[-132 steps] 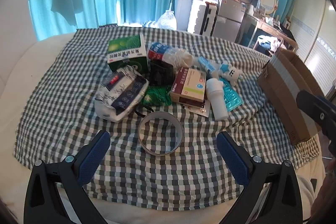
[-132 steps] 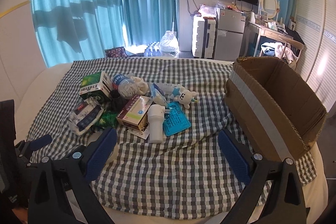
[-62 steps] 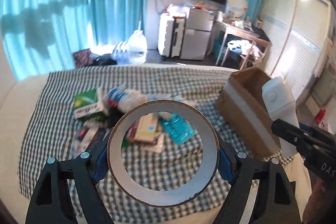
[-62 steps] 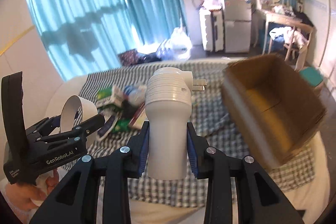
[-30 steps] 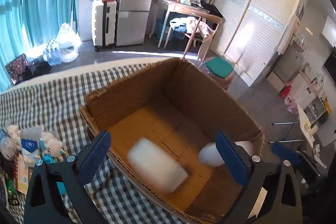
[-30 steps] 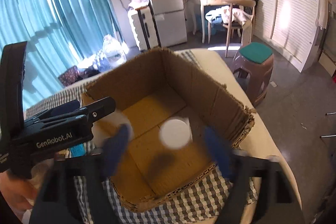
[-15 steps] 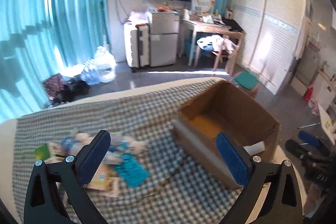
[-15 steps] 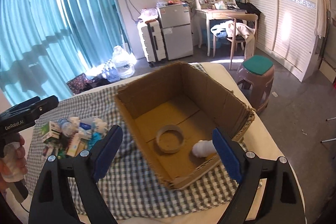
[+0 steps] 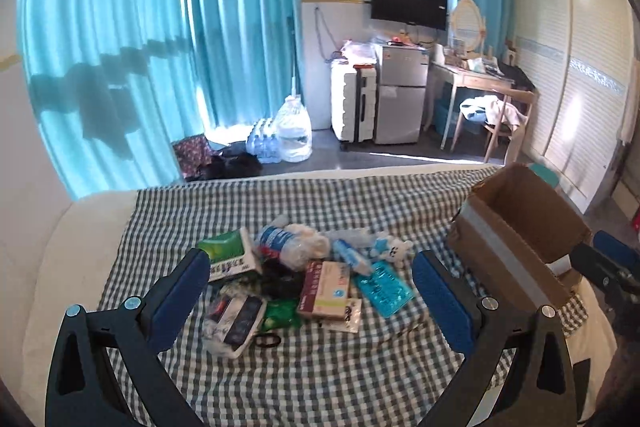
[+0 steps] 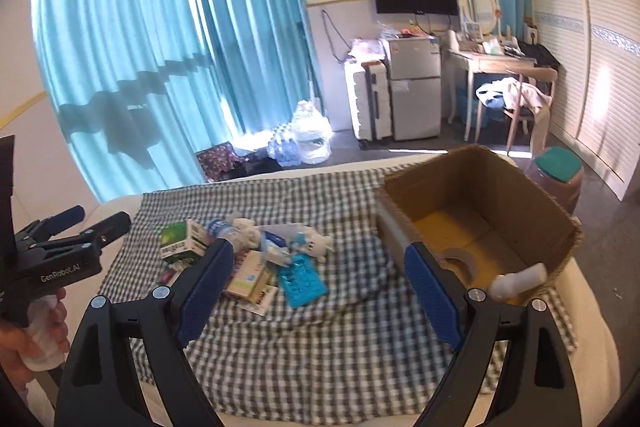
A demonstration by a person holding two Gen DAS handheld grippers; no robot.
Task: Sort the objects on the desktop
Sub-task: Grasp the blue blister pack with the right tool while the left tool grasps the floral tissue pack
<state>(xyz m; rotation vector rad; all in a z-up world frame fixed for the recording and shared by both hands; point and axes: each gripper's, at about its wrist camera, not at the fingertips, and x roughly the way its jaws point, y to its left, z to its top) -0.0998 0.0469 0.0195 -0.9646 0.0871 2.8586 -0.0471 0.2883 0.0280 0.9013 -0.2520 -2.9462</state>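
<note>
Grippers: two, the left gripper and the right gripper, each with blue pads spread wide and nothing between them.
Box: one cardboard box, open-topped, brown, a grey tape strip along its near wall, standing at the right end of the cloth.
In the box: one tape roll lying flat on the floor; one white plug-in device on its side at the near corner.
Pile: one green carton, one crushed water bottle, one pink-and-white medicine box, one blue blister pack, one white plush toy, one wrapped packet (print unreadable), all touching or overlapping left of the box.
Surface: a checked cloth, dark and white, over a pale rounded top.
Room: teal curtains, a wall television, a small fridge.
Person: one hand holding the left gripper's handle.
</note>
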